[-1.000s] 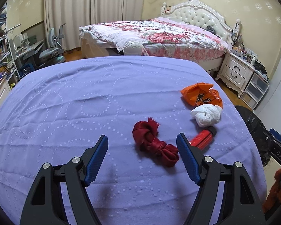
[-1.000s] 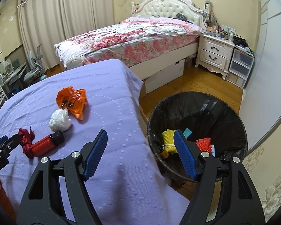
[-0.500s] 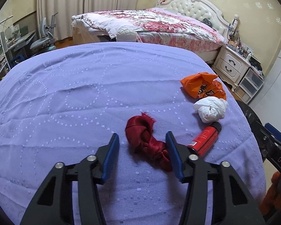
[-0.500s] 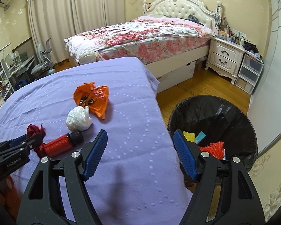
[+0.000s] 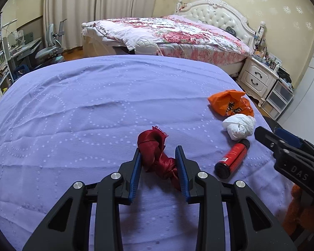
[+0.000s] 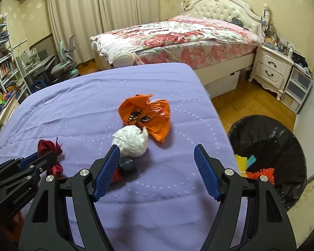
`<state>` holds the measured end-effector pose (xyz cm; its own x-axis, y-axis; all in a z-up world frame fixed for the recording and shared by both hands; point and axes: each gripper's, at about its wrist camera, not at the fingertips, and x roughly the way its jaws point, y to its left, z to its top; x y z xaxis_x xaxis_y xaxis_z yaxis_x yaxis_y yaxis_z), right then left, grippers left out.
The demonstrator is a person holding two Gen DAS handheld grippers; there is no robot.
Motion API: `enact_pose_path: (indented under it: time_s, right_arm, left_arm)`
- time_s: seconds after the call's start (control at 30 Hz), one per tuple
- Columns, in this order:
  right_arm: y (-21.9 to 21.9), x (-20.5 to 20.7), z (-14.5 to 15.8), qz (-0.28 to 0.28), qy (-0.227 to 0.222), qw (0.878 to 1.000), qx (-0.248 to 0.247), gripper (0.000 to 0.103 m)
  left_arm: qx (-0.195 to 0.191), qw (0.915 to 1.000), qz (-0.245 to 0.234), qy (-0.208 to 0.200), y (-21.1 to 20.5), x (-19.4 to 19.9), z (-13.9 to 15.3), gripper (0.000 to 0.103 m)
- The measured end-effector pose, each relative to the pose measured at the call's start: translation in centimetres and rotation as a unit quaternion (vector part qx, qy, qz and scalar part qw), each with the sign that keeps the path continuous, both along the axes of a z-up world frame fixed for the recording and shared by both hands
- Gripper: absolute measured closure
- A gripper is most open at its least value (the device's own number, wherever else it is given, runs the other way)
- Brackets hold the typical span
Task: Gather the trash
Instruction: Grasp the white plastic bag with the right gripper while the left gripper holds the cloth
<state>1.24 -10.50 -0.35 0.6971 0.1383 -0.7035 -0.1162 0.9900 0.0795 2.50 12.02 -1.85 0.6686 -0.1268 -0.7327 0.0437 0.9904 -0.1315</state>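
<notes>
A crumpled dark red ribbon (image 5: pixel 155 152) lies on the purple bedspread (image 5: pixel 83 108). My left gripper (image 5: pixel 158 156) is closed around it, blue pads touching both sides. To its right lie a red bottle with a black cap (image 5: pixel 232 159), a white crumpled wad (image 5: pixel 238 126) and an orange wrapper (image 5: pixel 230 104). My right gripper (image 6: pixel 157 152) is open and empty above the bedspread, just in front of the white wad (image 6: pixel 131 141) and the orange wrapper (image 6: pixel 148 115). The red bottle (image 6: pixel 123 167) is partly hidden behind its left finger.
A black-lined trash bin (image 6: pixel 268 146) holding yellow, teal and orange scraps stands on the wooden floor at the bedspread's right edge. A floral bed (image 6: pixel 178 35), white nightstand (image 6: pixel 272 69) and drawers stand behind. A desk, chair and shelves are at the left.
My left gripper has moved forward and closed its fingers onto the red ribbon. My right gripper has swung left from over the bin to over the bedspread, staying open.
</notes>
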Motion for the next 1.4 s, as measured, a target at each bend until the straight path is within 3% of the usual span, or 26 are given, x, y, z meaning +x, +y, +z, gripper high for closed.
enact_pose_path:
  time_s: [0.37,0.57,0.7,1.07,1.4]
  right_arm:
    - [3.2,1.7,-1.2,0.021,0.018,0.999,-0.027,0.033]
    - [4.2,2.0,-1.9,0.030,0.032,0.998,-0.036,0.062]
    - [4.1,1.7,-1.7,0.030,0.026,0.999,-0.035,0.067]
    - [2.2,0.3,1.0,0.021,-0.009,1.000,-0.016,0.068]
    - [-4.0,-1.4,2.9,-0.042,-0.032,0.999,-0.014,0.068]
  left_arm:
    - [0.002,0.9994,0.034,-0.008,3.4,-0.2,0.4,0.070]
    - [-0.003,0.9990,0.043,-0.007,4.5,-0.3,0.2,0.070]
    - [-0.007,0.9989,0.045,-0.007,4.7,-0.3,0.1,0.070]
    - [-0.016,0.9992,0.031,-0.020,3.3,-0.8,1.2,0.070]
    - [-0.022,0.9986,-0.025,-0.040,-1.8,-1.0,3.0,0.070]
